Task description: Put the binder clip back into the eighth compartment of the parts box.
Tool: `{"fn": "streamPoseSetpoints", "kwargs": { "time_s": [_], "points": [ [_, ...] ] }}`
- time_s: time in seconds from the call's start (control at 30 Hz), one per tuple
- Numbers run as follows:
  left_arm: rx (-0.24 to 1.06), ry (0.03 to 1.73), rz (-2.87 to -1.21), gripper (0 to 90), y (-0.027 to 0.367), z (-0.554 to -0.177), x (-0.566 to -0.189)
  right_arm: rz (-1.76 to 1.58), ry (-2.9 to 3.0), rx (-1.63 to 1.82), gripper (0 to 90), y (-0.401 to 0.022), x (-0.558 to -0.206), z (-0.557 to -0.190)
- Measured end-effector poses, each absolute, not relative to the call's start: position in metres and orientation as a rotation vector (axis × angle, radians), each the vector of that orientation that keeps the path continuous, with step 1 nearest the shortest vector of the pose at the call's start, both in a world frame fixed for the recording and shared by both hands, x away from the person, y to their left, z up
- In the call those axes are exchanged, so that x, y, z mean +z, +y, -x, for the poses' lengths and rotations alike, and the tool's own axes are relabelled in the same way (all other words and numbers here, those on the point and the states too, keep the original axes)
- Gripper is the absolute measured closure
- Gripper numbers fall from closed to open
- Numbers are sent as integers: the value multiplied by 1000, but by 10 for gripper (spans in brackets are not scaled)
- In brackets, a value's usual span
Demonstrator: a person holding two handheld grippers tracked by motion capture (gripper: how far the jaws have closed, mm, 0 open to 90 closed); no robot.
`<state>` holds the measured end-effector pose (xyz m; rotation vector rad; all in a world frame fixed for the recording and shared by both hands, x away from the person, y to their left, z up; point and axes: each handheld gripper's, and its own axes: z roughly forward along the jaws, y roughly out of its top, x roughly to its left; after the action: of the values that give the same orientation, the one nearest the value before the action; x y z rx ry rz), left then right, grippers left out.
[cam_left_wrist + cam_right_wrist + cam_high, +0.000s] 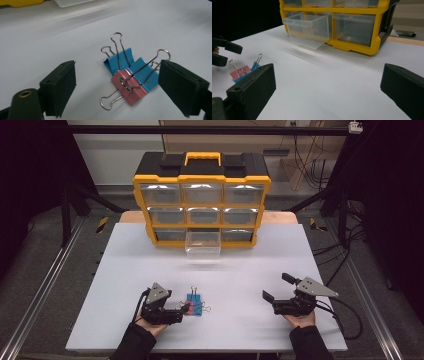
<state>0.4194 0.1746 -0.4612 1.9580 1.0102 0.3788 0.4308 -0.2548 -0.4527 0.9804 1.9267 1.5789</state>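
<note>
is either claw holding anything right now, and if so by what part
Nothing is held. The left claw stands open around the binder clips without pressing them; the right claw is open over bare table.

No readable writing anywhere on the table.
The yellow-and-black drawer organizer (201, 200), its clear pulled-out drawer (307, 28), the pink binder clip (128, 89) and the blue binder clips (140, 72) carry no legible label, brand, number or sign; any marks are too small or blurred to make out.
</note>
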Motion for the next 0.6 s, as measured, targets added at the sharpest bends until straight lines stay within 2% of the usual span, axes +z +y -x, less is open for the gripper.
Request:
{"fn": "streamPoseSetpoints", "kwargs": {
  "time_s": [0.6],
  "points": [
    [279, 1081, -1936, 480, 169, -418, -469, -976, 1929, 1577, 5, -256, -452, -431]
  ]
}}
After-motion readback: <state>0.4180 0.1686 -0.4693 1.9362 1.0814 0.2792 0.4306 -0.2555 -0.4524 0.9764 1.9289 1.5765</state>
